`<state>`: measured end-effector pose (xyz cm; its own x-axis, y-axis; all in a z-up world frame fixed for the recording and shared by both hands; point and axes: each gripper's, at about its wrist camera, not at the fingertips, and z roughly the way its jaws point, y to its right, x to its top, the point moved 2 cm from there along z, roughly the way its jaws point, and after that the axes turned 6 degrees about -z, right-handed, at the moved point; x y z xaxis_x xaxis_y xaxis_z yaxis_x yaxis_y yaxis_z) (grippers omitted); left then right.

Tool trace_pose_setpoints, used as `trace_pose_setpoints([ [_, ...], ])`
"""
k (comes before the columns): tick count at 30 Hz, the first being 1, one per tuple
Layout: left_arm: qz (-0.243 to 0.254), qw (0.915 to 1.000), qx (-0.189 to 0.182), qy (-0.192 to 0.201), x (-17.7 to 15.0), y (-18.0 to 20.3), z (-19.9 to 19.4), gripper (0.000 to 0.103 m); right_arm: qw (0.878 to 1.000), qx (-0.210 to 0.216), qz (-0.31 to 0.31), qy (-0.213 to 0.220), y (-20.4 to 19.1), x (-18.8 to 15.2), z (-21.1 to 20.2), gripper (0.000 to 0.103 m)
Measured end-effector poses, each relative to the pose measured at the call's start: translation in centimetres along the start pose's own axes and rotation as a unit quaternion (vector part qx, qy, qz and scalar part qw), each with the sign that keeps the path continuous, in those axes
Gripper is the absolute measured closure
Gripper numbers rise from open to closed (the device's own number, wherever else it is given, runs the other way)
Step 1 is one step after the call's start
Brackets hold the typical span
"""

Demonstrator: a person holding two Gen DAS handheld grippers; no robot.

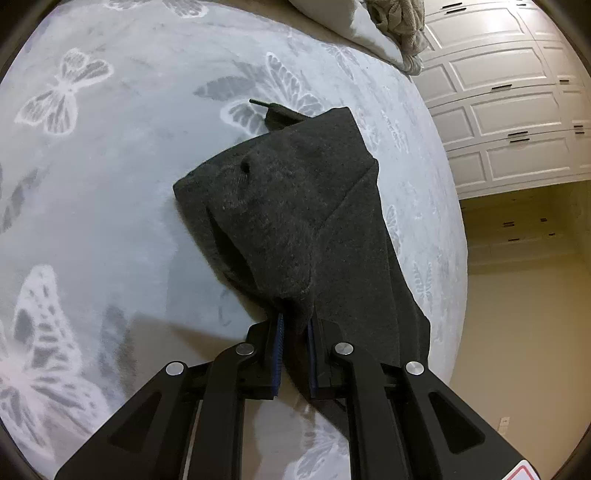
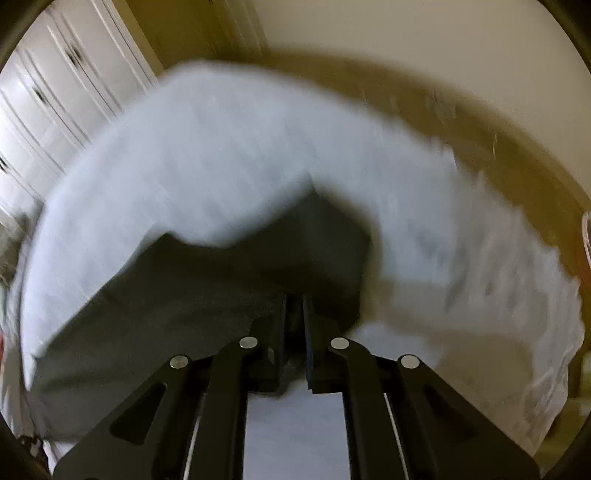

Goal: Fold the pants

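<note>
Dark grey pants [image 1: 295, 206] lie on the bed [image 1: 110, 184], partly folded into a bunched heap; they sit toward the bed's right edge in the left wrist view, nearer that side than the middle; one layer is doubled over the other, with a long strip running down along the right edge toward the camera; a dark drawstring end [image 1: 258, 103] sticks out from the far tip of the heap onto the cover; a small dimple shows in the upper fold.

Left tool [image 1: 295, 325] is nearly closed, its blue pads pinching a bunched fold of the pants at the near end; fabric fills the narrow gap between the pads.

Right tool [image 2: 294, 306] is likewise almost shut; in the right wrist view dark cloth of the pants [image 2: 184, 288] sits between its fingers and spreads left and up from them; this view is heavily motion-blurred, so exact fold lines cannot be told.

Bed carries a pale blue-grey cover with white and grey butterfly prints; grey pillows [image 1: 369, 33] and a knitted throw [image 1: 399, 22] lie at the far corner; beyond the right edge stand white panelled wardrobe doors [image 1: 509, 110] with dark handles, over a beige floor [image 1: 517, 350]; no containers in view; a cream wall [image 2: 406, 48] shows beyond the bed in the right wrist view.
</note>
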<state>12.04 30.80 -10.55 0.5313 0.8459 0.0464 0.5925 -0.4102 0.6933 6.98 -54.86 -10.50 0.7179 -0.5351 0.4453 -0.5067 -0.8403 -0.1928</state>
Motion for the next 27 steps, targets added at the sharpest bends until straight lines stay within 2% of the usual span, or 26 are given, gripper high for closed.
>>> trace_pose_setpoints([
  [2,0.002,1.0000,0.002,0.003,-0.1,0.1,-0.3,0.094,1.000,-0.002,0.011,0.014,-0.1,0.3,-1.2,0.078],
  [3,0.000,1.0000,0.003,0.004,-0.1,0.1,-0.4,0.094,0.999,0.010,0.021,0.023,0.1,0.5,-1.8,0.058],
  [4,-0.002,1.0000,0.002,0.004,-0.1,0.0,-0.4,0.093,0.999,0.024,0.038,0.025,0.2,0.5,-2.4,0.044],
  [5,-0.007,1.0000,0.003,0.003,-0.1,-0.1,-0.4,0.092,0.998,0.036,0.049,0.019,0.8,0.5,-2.3,0.043],
  [7,-0.013,0.9999,0.005,0.004,-0.3,-0.5,-0.5,0.090,0.993,0.089,0.079,-0.009,0.7,0.2,-2.1,0.044],
  [10,-0.016,0.9999,0.004,0.003,-0.6,-0.7,-0.7,0.090,0.985,0.126,0.110,-0.042,0.4,-0.7,-1.5,0.044],
  [12,-0.018,0.9998,-0.009,-0.001,-0.9,-0.5,-1.1,0.093,0.975,0.157,0.146,-0.065,0.7,-1.1,-1.0,0.044],
  [15,-0.017,0.9985,-0.048,-0.018,-1.2,0.1,-1.4,0.094,0.969,0.181,0.163,-0.043,1.2,-0.9,-2.5,0.044],
  [18,-0.018,0.9985,-0.043,-0.027,-1.2,0.2,-0.8,0.093,0.962,0.226,0.152,-0.032,0.4,-1.1,-4.0,0.044],
  [20,-0.030,0.9984,-0.039,-0.030,-1.1,0.0,-0.2,0.093,0.960,0.236,0.145,-0.044,-0.5,-1.4,-3.9,0.044],
  [22,-0.040,0.9977,-0.041,-0.038,-1.3,0.0,0.4,0.091,0.960,0.245,0.133,-0.037,-1.5,-1.1,-4.1,0.044],
  [26,-0.032,0.9977,-0.037,-0.047,-1.7,0.8,1.0,0.078,0.964,0.244,0.102,-0.040,-3.9,-1.3,-4.0,0.044],
  [27,-0.032,0.9977,-0.035,-0.049,-1.7,0.9,1.3,0.078,0.964,0.243,0.097,-0.042,-4.0,-1.6,-4.1,0.044],
])
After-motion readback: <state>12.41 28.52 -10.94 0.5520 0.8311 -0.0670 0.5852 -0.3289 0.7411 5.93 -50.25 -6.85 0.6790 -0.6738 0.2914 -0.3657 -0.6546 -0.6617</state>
